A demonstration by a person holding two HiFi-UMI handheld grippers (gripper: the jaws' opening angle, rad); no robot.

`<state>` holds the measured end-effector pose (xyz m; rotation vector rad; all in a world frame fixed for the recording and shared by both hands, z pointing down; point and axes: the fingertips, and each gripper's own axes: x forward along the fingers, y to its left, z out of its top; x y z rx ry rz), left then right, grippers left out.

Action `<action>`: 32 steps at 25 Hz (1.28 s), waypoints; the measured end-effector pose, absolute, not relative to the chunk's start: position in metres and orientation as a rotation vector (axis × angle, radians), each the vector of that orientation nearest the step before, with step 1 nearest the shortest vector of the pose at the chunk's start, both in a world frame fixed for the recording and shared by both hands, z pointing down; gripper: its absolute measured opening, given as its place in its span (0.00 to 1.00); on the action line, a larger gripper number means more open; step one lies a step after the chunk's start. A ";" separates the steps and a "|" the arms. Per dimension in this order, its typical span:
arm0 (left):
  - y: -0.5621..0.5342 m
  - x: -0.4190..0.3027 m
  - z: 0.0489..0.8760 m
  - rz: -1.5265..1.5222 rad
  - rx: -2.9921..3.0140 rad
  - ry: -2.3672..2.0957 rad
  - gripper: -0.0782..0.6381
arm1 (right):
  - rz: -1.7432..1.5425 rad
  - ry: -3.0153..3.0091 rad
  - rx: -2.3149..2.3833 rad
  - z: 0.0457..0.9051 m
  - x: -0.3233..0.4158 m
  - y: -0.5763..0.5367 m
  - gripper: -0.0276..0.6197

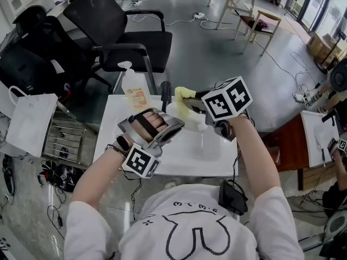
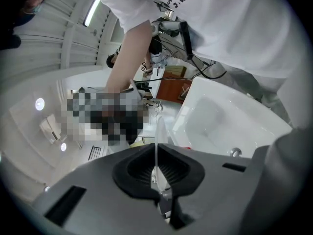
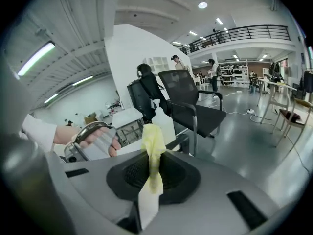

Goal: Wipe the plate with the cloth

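In the head view my left gripper (image 1: 174, 127) is raised over the white table and shut on a white plate (image 1: 183, 115), which it holds up on edge. The left gripper view shows that plate (image 2: 158, 131) edge-on as a thin pale line clamped between the black pads of the left gripper (image 2: 156, 174). My right gripper (image 1: 199, 109) is just right of the plate, shut on a yellow cloth (image 1: 184, 95) that sticks out above the plate's far rim. In the right gripper view the cloth (image 3: 153, 146) is pinched in the right gripper (image 3: 152, 174), its loose end standing up.
A white basin top (image 1: 214, 158) with a drain (image 2: 235, 152) lies below both grippers. A spray bottle (image 1: 132, 83) stands at its far left edge. A black office chair (image 1: 127, 37) is behind it, a white bag (image 1: 30, 124) to the left and a black device (image 1: 233, 197) at the near right.
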<state>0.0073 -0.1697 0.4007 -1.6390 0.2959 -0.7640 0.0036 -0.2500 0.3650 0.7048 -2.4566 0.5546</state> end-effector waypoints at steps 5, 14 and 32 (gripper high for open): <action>-0.168 0.014 0.398 -0.744 -1.614 0.272 0.14 | 0.507 -2.480 0.427 0.362 -0.026 -0.219 0.12; -0.163 0.017 0.411 -0.770 -1.563 0.192 0.14 | 0.436 -2.334 0.451 0.400 -0.032 -0.239 0.12; -0.153 0.013 0.402 -0.763 -1.551 0.193 0.14 | 0.625 -2.157 0.694 0.462 0.015 -0.285 0.12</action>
